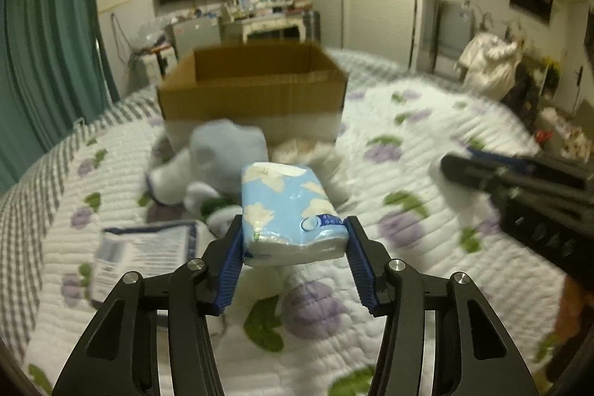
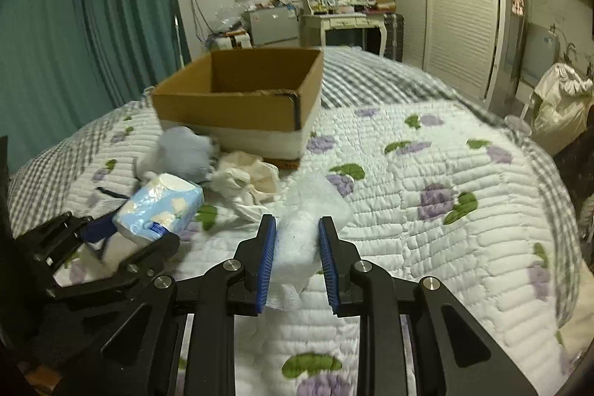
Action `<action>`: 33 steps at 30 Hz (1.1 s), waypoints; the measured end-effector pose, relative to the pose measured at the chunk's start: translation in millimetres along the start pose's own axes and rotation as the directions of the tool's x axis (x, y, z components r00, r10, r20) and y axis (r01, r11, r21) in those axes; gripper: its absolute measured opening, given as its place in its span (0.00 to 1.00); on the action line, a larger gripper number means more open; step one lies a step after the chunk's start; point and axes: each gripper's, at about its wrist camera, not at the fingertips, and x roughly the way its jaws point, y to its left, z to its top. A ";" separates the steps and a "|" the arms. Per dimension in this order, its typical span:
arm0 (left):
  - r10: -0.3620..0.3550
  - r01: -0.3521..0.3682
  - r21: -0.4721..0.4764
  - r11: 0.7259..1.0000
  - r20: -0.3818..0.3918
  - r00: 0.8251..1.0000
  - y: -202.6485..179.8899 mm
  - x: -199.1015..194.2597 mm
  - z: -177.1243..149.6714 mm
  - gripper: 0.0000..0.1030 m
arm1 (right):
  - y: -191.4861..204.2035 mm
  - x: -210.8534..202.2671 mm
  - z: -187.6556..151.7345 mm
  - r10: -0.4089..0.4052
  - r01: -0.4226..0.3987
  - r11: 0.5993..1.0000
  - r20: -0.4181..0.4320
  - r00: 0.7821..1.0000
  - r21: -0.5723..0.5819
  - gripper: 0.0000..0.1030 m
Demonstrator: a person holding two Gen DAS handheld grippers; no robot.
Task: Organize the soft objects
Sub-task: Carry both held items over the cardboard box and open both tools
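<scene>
My left gripper [image 1: 293,232] is shut on a light blue tissue pack [image 1: 289,210] and holds it above the quilt; the pack also shows in the right wrist view [image 2: 159,210]. My right gripper [image 2: 297,232] is shut on a white foam wrap piece [image 2: 300,229] over the bed. An open cardboard box [image 1: 252,88] stands ahead on the bed, also in the right wrist view [image 2: 241,99]. In front of it lie a pale blue plush toy [image 1: 219,158] and a cream cloth [image 2: 248,180].
A flat printed packet [image 1: 144,247] lies on the floral quilt [image 1: 427,136] at the left. The right gripper [image 1: 519,192] shows at the right edge of the left wrist view. Teal curtains [image 2: 92,43], a dresser and a wardrobe stand beyond the bed.
</scene>
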 end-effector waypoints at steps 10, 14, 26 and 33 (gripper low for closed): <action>-0.014 0.018 -0.018 1.000 0.202 0.979 34.2 -67.0 95.0 0.49 | 26.0 -67.6 87.8 0.106 -0.093 0.992 0.156 0.982 -0.088 0.23; 0.011 -0.008 -0.015 1.000 0.238 0.971 51.2 -47.9 131.7 0.49 | 34.9 -56.1 140.1 0.151 -0.130 0.984 0.184 0.971 -0.122 0.23; 0.021 -0.019 -0.009 1.000 0.146 0.989 83.2 114.1 167.7 0.49 | 36.5 113.9 210.8 0.141 -0.129 0.984 0.096 0.985 -0.121 0.23; 0.105 -0.105 -0.002 0.995 0.064 0.992 84.8 146.3 155.8 0.76 | 8.3 156.2 197.0 0.138 -0.135 0.989 0.057 0.989 -0.055 0.40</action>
